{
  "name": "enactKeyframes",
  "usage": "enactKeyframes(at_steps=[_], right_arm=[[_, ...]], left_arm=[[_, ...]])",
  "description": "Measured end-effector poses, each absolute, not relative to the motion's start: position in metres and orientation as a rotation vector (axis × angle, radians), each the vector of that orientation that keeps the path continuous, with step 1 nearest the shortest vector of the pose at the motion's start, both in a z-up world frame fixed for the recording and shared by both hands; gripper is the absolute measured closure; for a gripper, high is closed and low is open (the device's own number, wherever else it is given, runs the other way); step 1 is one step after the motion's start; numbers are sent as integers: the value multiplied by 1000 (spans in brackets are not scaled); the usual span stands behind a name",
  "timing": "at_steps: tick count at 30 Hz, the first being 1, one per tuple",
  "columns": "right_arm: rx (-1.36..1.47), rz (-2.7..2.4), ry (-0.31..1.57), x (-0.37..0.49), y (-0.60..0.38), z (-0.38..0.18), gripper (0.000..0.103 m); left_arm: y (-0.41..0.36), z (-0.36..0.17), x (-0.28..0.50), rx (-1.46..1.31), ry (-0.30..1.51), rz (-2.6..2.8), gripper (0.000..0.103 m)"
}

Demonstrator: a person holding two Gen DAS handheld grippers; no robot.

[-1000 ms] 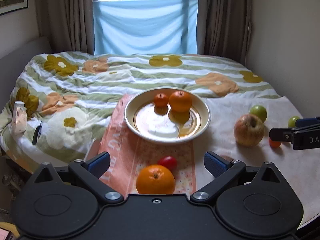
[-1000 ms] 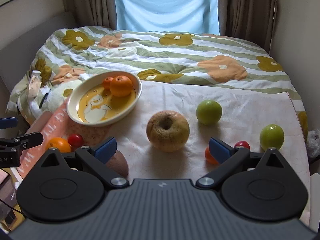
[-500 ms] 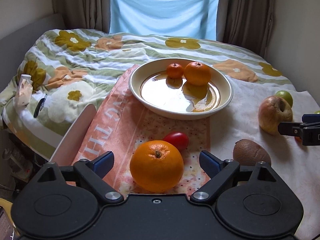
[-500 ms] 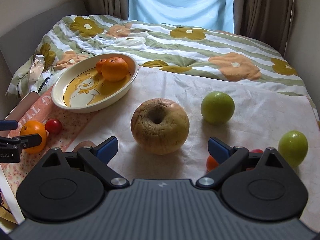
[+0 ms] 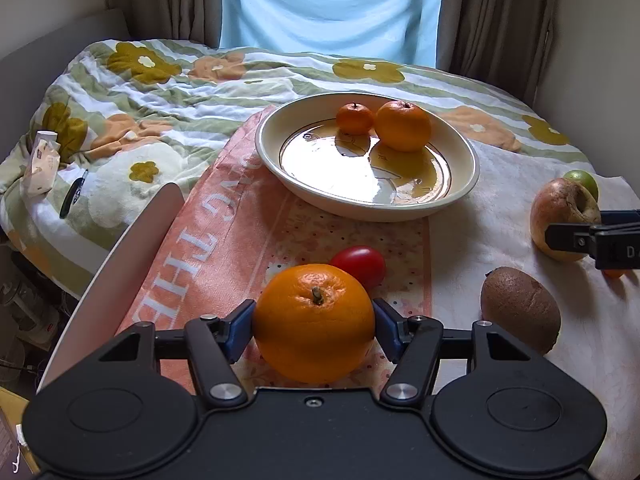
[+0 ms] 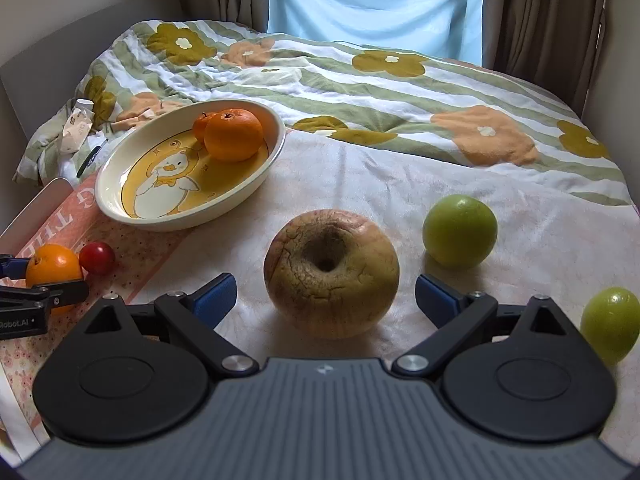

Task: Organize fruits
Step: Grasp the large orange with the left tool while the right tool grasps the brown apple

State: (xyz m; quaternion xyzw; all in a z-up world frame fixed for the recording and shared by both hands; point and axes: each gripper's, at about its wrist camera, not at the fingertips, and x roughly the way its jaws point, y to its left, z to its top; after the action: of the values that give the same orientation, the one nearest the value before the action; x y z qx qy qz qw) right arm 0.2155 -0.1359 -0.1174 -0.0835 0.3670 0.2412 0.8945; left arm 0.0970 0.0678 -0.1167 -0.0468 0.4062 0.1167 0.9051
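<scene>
My left gripper (image 5: 313,326) has its jaws closing around a large orange (image 5: 314,344) that lies on the peach cloth (image 5: 224,232); both blue pads touch its sides. A red cherry tomato (image 5: 360,264) sits just behind it. Beyond, a cream bowl (image 5: 468,184) holds a big orange (image 5: 403,125) and a small one (image 5: 354,118). My right gripper (image 6: 326,292) is open, with a wrinkled apple (image 6: 332,272) between its fingers and clear gaps on both sides. Two green fruits (image 6: 460,230) (image 6: 608,324) lie to its right.
A brown kiwi (image 5: 520,308) lies on the white cloth right of the orange. The table edge (image 5: 132,248) drops off at the left. Behind is a bed with a flowered blanket (image 6: 400,80), with a tube (image 5: 40,160) and a pen (image 5: 74,194) on it.
Both grippers came down and closer to the fruit. The left jaws narrowed from wide open until the pads met the orange. The right jaws now straddle the apple.
</scene>
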Motion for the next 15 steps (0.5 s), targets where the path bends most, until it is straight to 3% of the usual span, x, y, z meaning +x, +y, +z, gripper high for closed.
enactKeyframes(at_steps=[5,9,15], right_arm=[[-182,499,770,221,-132,-121,1],[-194,484,772,227,-129,-124,12],[-187,477,764,228,-130,-125,13]], left_arm=[[65,-115,96,-90,841,240,38],[67,-115,97,-97,843,239,38],[67,-114,93,-95,847,233,38]])
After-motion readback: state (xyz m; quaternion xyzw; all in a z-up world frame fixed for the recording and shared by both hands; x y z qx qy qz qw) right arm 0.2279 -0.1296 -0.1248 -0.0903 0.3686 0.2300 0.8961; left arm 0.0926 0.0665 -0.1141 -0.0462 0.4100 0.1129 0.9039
